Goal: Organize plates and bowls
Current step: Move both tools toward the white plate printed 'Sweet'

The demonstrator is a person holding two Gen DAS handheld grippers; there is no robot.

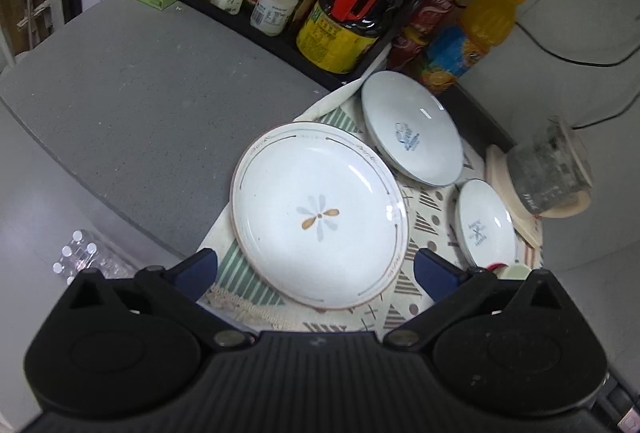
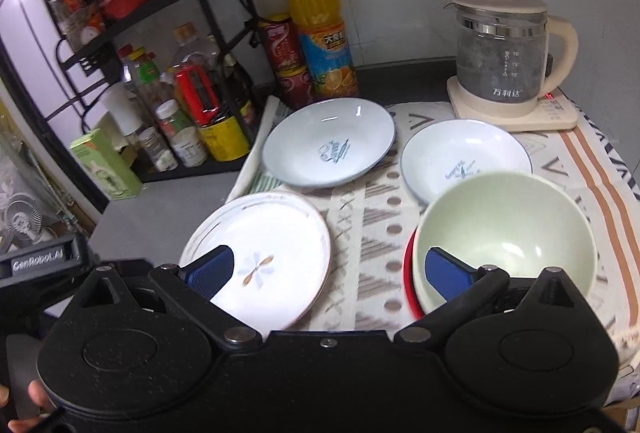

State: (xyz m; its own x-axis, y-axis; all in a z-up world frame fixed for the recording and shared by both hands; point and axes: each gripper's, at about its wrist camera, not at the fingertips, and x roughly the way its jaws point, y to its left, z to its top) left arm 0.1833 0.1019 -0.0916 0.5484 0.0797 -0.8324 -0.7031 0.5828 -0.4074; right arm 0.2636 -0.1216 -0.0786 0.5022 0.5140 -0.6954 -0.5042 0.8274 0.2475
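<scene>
A large white plate with a flower mark (image 1: 320,217) (image 2: 264,257) lies on the patterned cloth (image 2: 368,233). Behind it sits a pale blue dish (image 1: 412,129) (image 2: 330,145), and to the right a small white dish (image 1: 486,223) (image 2: 464,157). A pale green bowl (image 2: 504,233) rests in a red one (image 2: 410,281) at the front right. My left gripper (image 1: 316,273) hovers open over the flower plate's near edge. My right gripper (image 2: 328,273) is open too, one pad (image 2: 212,271) over the flower plate, the other pad (image 2: 444,271) over the green bowl.
A glass kettle (image 2: 500,57) on its cream base stands at the back right. An orange juice bottle (image 2: 324,33), red cans (image 2: 284,45) and a black rack of sauce bottles (image 2: 192,101) line the back left. Grey counter (image 1: 152,105) lies left of the cloth.
</scene>
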